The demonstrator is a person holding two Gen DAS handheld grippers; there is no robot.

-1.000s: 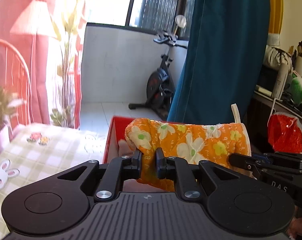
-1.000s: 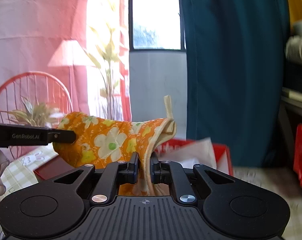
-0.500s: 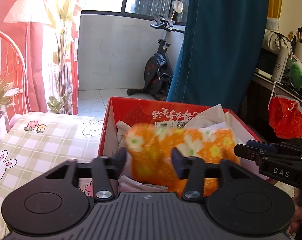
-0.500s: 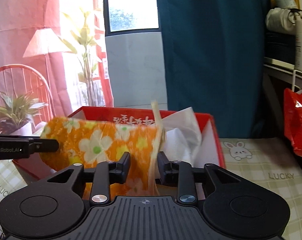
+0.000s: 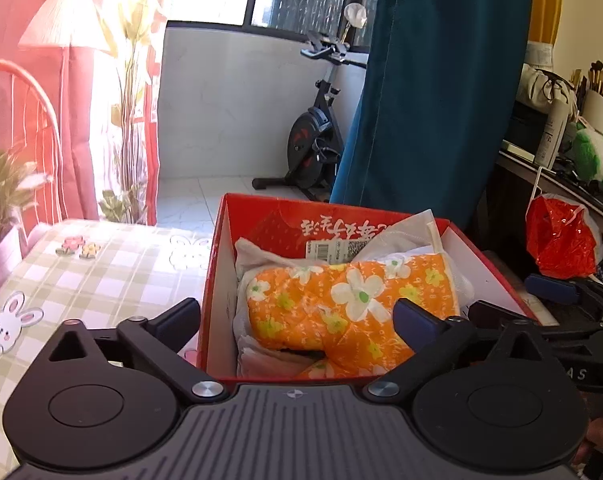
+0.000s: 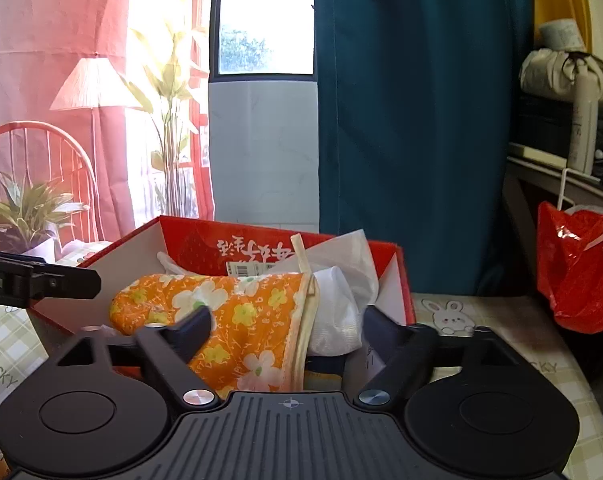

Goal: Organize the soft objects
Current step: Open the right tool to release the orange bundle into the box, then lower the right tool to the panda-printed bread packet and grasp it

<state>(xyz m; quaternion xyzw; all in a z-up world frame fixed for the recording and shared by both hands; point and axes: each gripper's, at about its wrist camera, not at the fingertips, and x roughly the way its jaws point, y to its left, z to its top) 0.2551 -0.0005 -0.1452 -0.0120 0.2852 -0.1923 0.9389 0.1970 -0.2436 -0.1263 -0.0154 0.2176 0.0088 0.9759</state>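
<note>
Mitt (image 5: 353, 304) of orange cloth with white and yellow flowers lies inside the red box (image 5: 215, 280), long axis running left to right, rounded tip to the left and open cuff to the right. From the right wrist view the mitt (image 6: 237, 320) shows its cream-edged cuff and a hanging loop standing up at the right end. It rests on white cloth (image 6: 337, 312) and crumpled white paper that fill the box (image 6: 397, 280); a barcode label sits against the far inner wall.

The left gripper (image 5: 297, 320) hangs at the near edge of the box with its jaws spread wide, holding nothing. The right gripper (image 6: 287, 328) is likewise spread wide and empty, its fingers either side of the cuff.

The box stands on a checked tablecloth (image 5: 113, 268) printed with rabbits. A red plastic bag (image 5: 559, 240) hangs to the right, a potted plant (image 6: 25, 216) stands left, and an exercise bike (image 5: 313, 140) and teal curtain (image 5: 433, 100) lie beyond.
</note>
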